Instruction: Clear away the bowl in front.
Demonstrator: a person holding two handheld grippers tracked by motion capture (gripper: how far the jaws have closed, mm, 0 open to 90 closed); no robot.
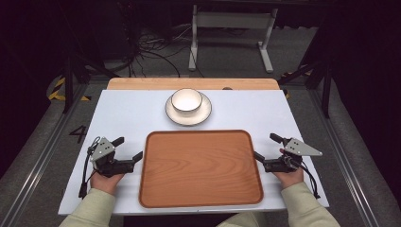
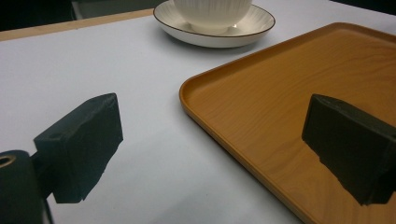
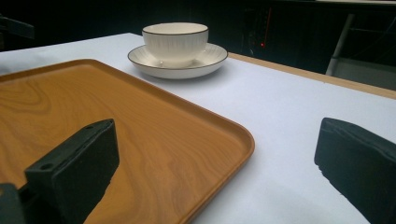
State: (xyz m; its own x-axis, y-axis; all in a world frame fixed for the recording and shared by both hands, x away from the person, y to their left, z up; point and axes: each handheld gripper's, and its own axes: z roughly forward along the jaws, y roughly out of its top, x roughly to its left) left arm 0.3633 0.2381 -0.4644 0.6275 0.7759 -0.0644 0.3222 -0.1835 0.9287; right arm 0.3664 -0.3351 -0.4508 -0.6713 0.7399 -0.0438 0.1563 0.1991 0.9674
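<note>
A wooden tray [image 1: 201, 168] lies in the middle of the white table, with nothing on it. Behind it a white bowl [image 1: 187, 100] sits on a white plate [image 1: 204, 113] with a dark rim. My left gripper [image 1: 127, 148] rests at the tray's left edge, open, one jaw over the tray [image 2: 280, 93] and one over the table. My right gripper [image 1: 267, 147] sits at the tray's right edge, also open, straddling the tray rim [image 3: 243, 135]. The bowl [image 3: 175, 42] and the plate [image 3: 205, 65] stand beyond both grippers.
The white table top [image 1: 132, 113] has bare room to either side of the plate. A wooden strip [image 1: 142, 83] runs along the far edge. Beyond it on the floor stand a white frame [image 1: 231, 28] and cables [image 1: 146, 52].
</note>
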